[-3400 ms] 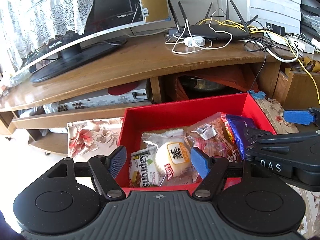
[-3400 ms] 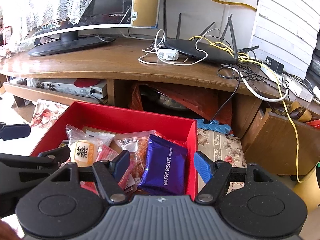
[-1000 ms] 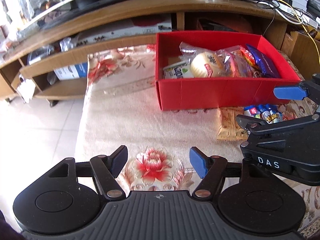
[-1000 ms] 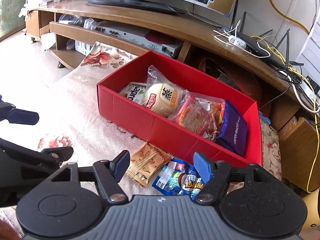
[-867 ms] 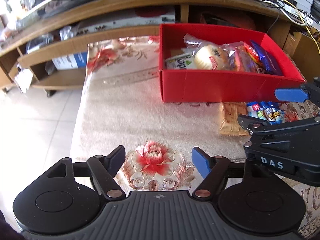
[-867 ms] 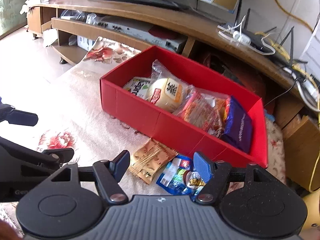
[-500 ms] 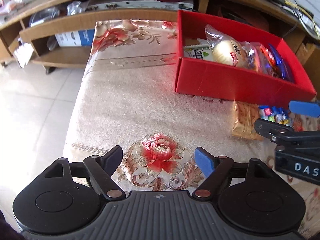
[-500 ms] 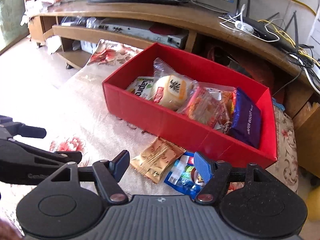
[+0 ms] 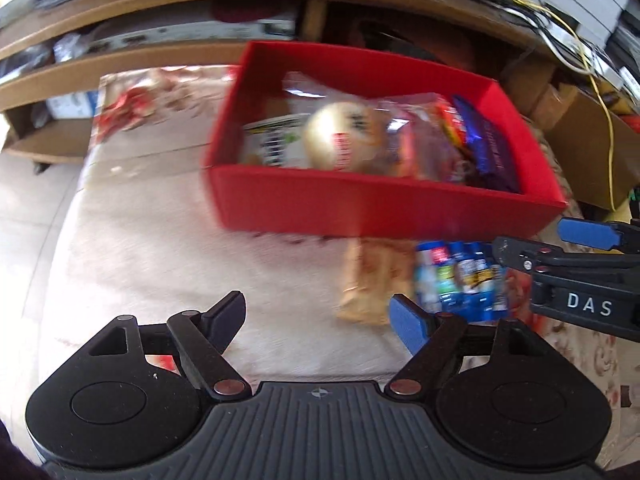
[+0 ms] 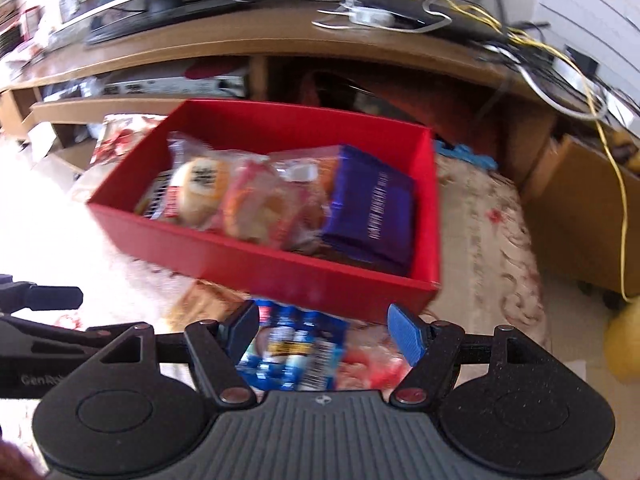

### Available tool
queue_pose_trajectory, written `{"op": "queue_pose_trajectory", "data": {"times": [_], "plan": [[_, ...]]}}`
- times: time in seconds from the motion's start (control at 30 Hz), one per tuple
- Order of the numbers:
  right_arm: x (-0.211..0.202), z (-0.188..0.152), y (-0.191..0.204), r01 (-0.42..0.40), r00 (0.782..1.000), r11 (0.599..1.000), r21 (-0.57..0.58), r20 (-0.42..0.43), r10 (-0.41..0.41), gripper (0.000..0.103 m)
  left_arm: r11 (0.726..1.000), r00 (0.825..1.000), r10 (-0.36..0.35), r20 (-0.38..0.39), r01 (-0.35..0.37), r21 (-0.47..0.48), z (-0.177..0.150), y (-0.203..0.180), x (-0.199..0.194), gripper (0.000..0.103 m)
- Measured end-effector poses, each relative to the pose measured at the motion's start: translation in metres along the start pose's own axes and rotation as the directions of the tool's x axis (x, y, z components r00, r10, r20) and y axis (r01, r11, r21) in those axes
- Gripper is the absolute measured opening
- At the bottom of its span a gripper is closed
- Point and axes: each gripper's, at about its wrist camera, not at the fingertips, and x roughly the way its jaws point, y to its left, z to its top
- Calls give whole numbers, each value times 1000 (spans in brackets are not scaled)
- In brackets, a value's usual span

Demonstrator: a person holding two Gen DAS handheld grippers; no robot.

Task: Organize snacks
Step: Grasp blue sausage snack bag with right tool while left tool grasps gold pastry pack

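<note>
A red box (image 9: 360, 204) holds several snack packs, among them a round bun (image 9: 344, 140) and a purple wafer pack (image 10: 372, 216); the box also shows in the right wrist view (image 10: 280, 268). In front of it on the floral cloth lie a tan snack pack (image 9: 372, 280) and a blue snack pack (image 9: 460, 280). My left gripper (image 9: 324, 316) is open and empty, left of the tan pack. My right gripper (image 10: 324, 332) is open, with the blue pack (image 10: 296, 348) between its fingers below; contact is unclear. Both views are blurred.
A wooden TV stand (image 10: 280, 48) runs behind the box, with a monitor base, a router and tangled cables (image 10: 540, 52) on top. A brown cabinet (image 10: 592, 216) stands at the right. Tiled floor (image 9: 24, 220) lies left of the cloth-covered table.
Both grippers have moved forward and right toward the loose packs. The right gripper has come down over the blue pack. The left gripper is now nearer the tan pack.
</note>
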Motion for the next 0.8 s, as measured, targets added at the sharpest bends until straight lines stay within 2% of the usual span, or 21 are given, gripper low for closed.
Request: {"op": "queue_pose_trajectory", "data": {"times": [0.2, 0.47, 0.67, 0.8], "plan": [[5, 0, -23, -2, 1000, 999, 48, -24, 4, 69, 999, 1000, 25, -15, -25, 33, 15, -25, 21, 83], [12, -2, -46, 9, 999, 995, 97, -50, -4, 70, 999, 997, 47, -65, -46, 16, 21, -22, 52, 83], [25, -2, -38, -15, 996, 997, 77, -90, 22, 70, 999, 997, 32, -66, -29, 46, 17, -25, 47, 67], [38, 4, -32, -65, 992, 993, 100, -98, 75, 70, 997, 997, 33, -67, -29, 68, 10, -24, 43, 58]]}}
